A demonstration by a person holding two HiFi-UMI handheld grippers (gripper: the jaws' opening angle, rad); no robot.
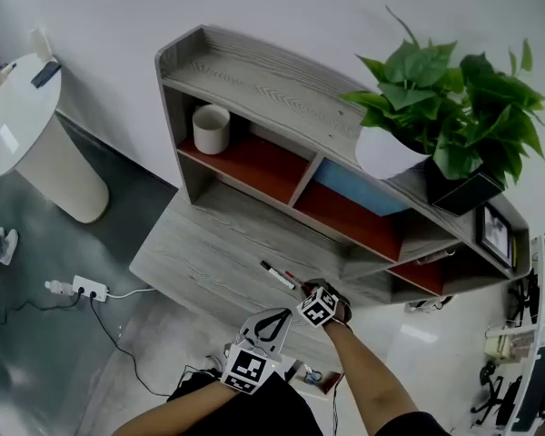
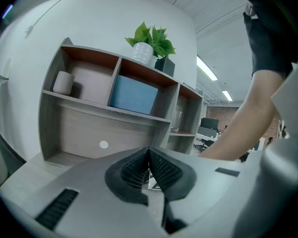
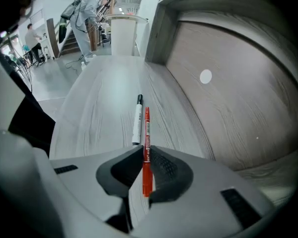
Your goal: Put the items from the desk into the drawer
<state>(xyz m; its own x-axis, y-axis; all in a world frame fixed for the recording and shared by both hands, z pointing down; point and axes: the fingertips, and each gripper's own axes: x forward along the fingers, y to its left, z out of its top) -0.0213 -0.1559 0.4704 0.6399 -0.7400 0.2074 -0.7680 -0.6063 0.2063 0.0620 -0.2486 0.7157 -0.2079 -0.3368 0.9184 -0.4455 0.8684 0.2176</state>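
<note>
A red pen (image 3: 147, 128) is clamped between the pads of my right gripper (image 3: 146, 150), its tip sticking out ahead of the jaws above the grey wooden desk (image 3: 104, 103). Just beyond it a white marker with a black cap (image 3: 137, 119) lies flat on the desk. In the head view the right gripper (image 1: 305, 292) points steeply down at the desk's front right, with the red pen (image 1: 293, 279) and the white marker (image 1: 276, 273) beside it. My left gripper (image 1: 274, 318) hangs just off the front edge, shut with nothing between its jaws (image 2: 149, 150).
A grey shelf unit (image 1: 254, 80) rises behind the desk, with a white cup (image 1: 211, 128) in its left bay and a blue panel (image 1: 354, 189). A potted plant (image 1: 445, 107) stands on top. A power strip (image 1: 84, 288) lies on the floor to the left.
</note>
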